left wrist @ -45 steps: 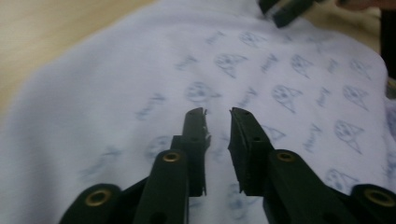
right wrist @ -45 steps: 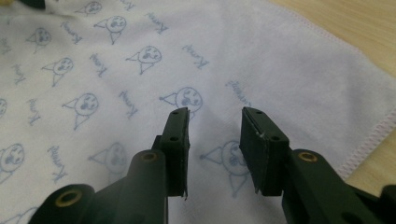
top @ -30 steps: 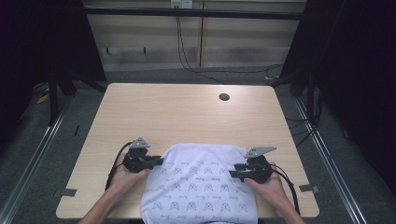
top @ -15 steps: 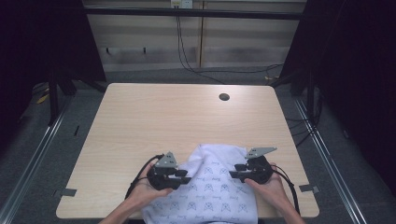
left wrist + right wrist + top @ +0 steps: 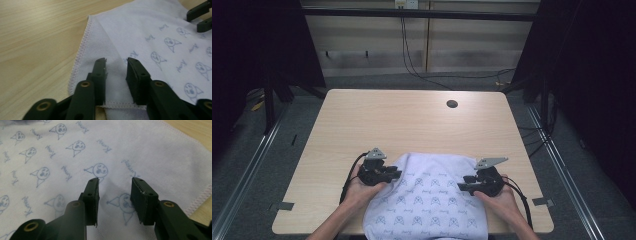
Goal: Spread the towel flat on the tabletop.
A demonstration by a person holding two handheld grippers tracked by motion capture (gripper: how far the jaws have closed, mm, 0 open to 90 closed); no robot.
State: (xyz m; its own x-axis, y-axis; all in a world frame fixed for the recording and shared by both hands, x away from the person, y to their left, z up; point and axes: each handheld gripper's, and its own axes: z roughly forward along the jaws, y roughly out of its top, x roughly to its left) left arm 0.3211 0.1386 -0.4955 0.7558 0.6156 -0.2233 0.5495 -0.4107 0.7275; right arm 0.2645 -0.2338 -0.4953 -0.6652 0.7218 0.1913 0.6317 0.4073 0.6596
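A pale cloth (image 5: 427, 200) printed with small blue faces and words lies flat at the table's near edge and hangs over it. My left gripper (image 5: 393, 175) rests on the cloth's left edge and points right. Its jaws (image 5: 116, 62) stand open over the stitched hem (image 5: 81, 52) and a shallow fold of the cloth (image 5: 150, 30). My right gripper (image 5: 463, 188) sits on the right side, pointing left. It is open too (image 5: 115, 182), just above the printed cloth (image 5: 62, 152), with nothing pinched. The right gripper's fingertips (image 5: 200, 17) show at the far side of the left gripper view.
The wooden table (image 5: 412, 125) is bare beyond the cloth, with a dark round cable hole (image 5: 452, 104) near the back right. Metal rails run along the floor on both sides. Black curtains and cables stand behind the table.
The left gripper swung in to the right, bunching the cloth, then came back out to its left edge. The cloth lies smooth again. The right gripper has barely moved.
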